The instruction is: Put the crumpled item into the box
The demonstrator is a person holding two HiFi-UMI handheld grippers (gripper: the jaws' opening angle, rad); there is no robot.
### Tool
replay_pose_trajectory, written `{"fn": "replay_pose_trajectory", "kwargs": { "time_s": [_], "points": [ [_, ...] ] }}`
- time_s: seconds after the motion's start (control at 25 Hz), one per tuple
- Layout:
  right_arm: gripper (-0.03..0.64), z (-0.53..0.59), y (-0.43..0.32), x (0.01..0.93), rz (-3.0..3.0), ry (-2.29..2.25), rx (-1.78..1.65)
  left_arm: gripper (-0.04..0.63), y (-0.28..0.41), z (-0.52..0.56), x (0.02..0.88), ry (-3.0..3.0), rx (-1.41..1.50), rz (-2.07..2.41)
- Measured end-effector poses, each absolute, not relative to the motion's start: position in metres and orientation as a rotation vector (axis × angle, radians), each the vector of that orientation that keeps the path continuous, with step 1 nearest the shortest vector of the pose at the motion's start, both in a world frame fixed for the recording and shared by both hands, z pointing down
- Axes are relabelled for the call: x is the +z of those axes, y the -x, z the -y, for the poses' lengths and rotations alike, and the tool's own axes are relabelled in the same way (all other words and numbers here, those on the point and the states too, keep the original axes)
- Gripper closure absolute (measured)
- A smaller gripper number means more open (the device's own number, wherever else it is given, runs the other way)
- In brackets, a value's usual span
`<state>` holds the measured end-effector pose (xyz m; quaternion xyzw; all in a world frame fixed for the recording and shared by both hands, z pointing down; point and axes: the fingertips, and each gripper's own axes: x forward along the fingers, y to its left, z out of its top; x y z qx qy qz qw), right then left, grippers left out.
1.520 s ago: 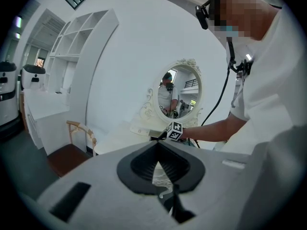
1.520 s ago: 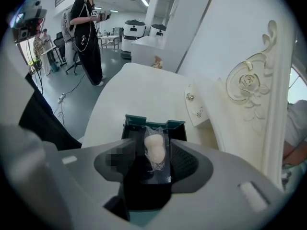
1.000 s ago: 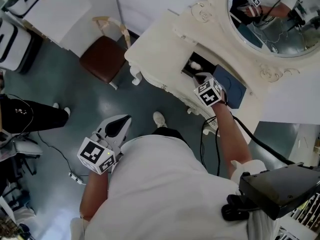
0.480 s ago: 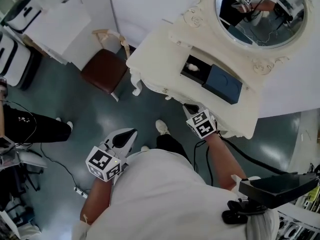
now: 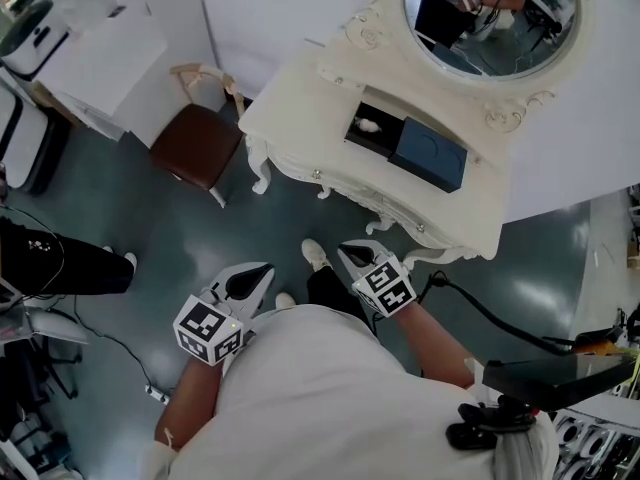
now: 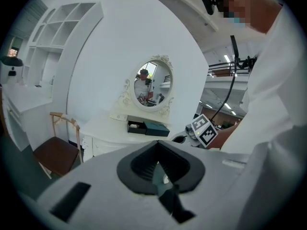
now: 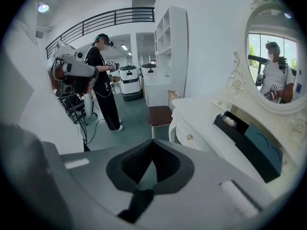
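Both tools hang low in front of the person holding them, well short of the dressing table. The right gripper (image 5: 350, 253) has its jaws pressed together with nothing between them; looking along it, only a sliver of floor shows past the dark pads. The left gripper (image 5: 258, 271) sits near it on the person's left, pointing much the same way, and its jaws are likewise closed on nothing. The box (image 5: 385, 133) stands well beyond both tips, on top of the cream dressing table (image 5: 300, 103), ahead of the right gripper and a little to its right. It is a black box lying open, and the crumpled item (image 5: 367, 125), a small white wad, lies inside it, well apart from either tool. A dark blue lid (image 5: 428, 155) rests against the box on the side farther to the grippers' right. Beyond the box, farther still from the tools, an oval mirror (image 5: 490, 18) in a carved frame rises from the table. Ahead of the left gripper and off to its left, a wooden chair (image 5: 195, 140) with a brown seat stands beside the table's end. Far to the right gripper's left, across the floor, another person in black (image 7: 103, 75) stands by some equipment.
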<state>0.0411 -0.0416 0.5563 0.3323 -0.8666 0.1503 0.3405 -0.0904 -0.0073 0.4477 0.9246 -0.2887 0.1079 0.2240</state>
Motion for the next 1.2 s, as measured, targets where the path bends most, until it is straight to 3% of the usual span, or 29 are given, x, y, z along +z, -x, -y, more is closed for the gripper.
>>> {"fn": "replay_pose_trajectory", "kwargs": {
  "time_s": [1.2],
  "points": [
    [0.617, -0.032, 0.004, 0.542, 2.359, -0.787, 0.29, 0.597, 0.098, -0.052, 0.464, -2.555, 0.293, 0.787]
  ]
}}
